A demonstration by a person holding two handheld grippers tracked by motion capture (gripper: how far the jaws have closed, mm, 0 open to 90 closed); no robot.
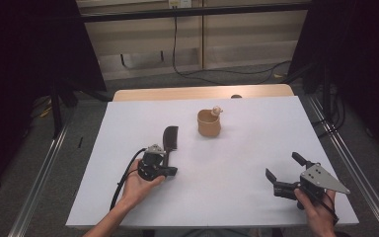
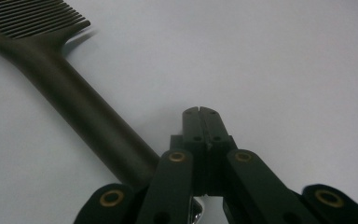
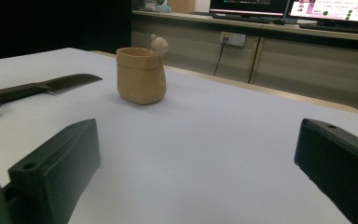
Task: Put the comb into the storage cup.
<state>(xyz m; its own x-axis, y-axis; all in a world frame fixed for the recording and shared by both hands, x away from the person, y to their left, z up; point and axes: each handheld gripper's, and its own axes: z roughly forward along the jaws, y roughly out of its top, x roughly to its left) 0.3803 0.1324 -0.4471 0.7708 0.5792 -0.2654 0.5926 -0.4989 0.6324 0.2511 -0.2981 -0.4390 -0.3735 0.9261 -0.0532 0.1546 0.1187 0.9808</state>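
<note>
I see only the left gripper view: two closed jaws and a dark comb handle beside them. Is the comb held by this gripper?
Observer: No. The left gripper is shut on nothing; the comb lies flat on the white table, its handle running alongside the jaws.
Operator: What else is on the table?
Observer: A tan cup stands upright beyond the comb, toward the far edge, with a small pale figure on its rim.
Operator: And the other gripper?
Observer: The right gripper is near the table's right front corner, jaws wide open, nothing between them, pointing toward the cup.
</note>
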